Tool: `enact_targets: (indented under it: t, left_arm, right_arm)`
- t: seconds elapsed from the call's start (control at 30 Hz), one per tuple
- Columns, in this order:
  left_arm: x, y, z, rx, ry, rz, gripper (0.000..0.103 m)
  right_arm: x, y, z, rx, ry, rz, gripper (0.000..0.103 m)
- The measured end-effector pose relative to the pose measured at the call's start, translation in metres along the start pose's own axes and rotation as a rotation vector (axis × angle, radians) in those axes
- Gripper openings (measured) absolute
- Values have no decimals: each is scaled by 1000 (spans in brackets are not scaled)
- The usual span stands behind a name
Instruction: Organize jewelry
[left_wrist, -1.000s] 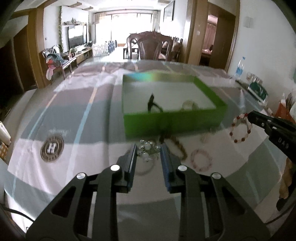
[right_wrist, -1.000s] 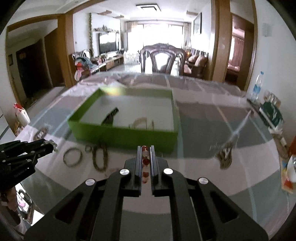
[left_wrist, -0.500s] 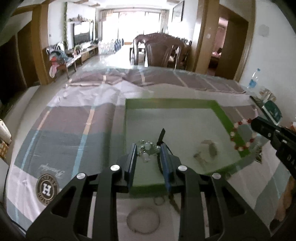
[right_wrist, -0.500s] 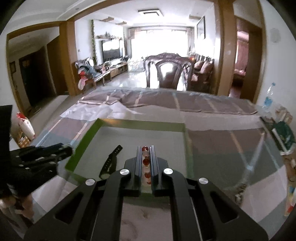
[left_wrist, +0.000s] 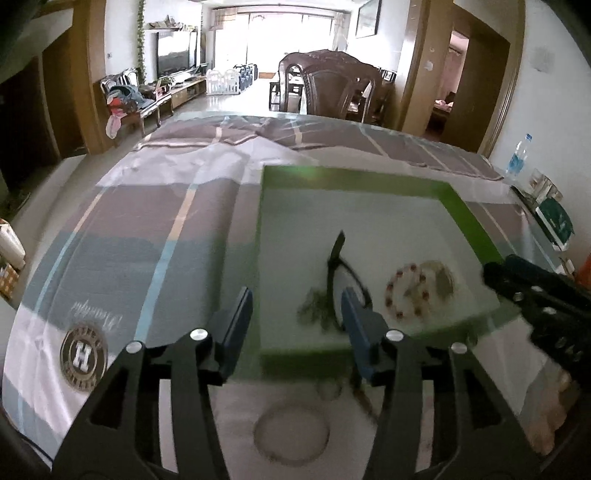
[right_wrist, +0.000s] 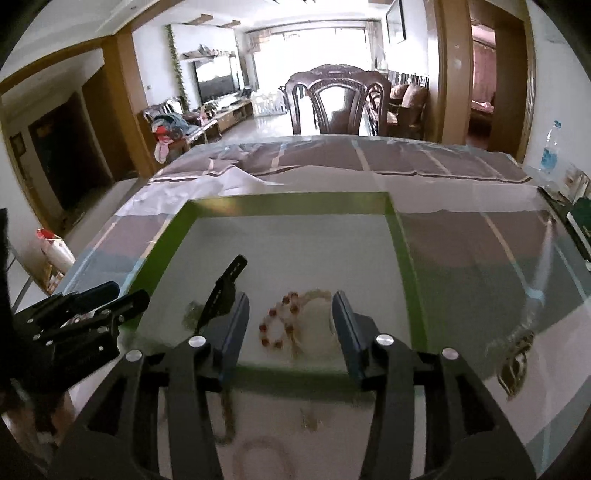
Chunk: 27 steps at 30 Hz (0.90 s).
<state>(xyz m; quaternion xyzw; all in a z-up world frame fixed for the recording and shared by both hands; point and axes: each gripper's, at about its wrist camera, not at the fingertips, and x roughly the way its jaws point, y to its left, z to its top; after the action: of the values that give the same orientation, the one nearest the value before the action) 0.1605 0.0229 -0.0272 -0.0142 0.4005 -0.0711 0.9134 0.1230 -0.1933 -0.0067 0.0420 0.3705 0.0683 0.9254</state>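
Hovering over the near edge of the shallow green cardboard box with a white floor (left_wrist: 471, 225), your left tool (left_wrist: 297, 314) was spread wide and carried nothing. Your right tool (right_wrist: 290, 319) was likewise spread and empty above the same box (right_wrist: 400, 240).

Contents of the box, as they lay:
- one bracelet of red and pale beads (left_wrist: 406, 293), flat on the white floor, between the fingers in the right wrist view (right_wrist: 279, 323);
- one pale, translucent ring-shaped piece (left_wrist: 439, 278), touching the bead bracelet on its right;
- one black watch strap (left_wrist: 338, 258), curled, one end tilted upward (right_wrist: 223, 286);
- one small silvery cluster piece (left_wrist: 314, 306), blurred, just left of the strap.

Items outside the box, on the plaid-covered bench (left_wrist: 147, 229):
- one thin pale ring bangle (left_wrist: 291, 434) near your left tool;
- one brownish bead strand (right_wrist: 225, 417), partly hidden by a finger;
- one dark chain piece (right_wrist: 515, 354) well to the right.
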Motion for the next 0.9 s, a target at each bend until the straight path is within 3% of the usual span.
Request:
enact_targets:
  t: [0.13,0.33,0.67,0.9]
  left_arm:
    - [-17,3,-36,21,11,35,52]
    - [-16,6,-83,39,68,54,54]
    - [3,-3,-105,83,128,97,59]
    - [-12,-12,-124,109,130,38,63]
  right_arm:
    - [-21,-10,-45,-9,40,-11,47]
    - [-6,-8,-93,-15,162,-4,47]
    - [11,9,-117,-76,212,-45,47]
    - [-4,3,-134,-94,213,-38,54]
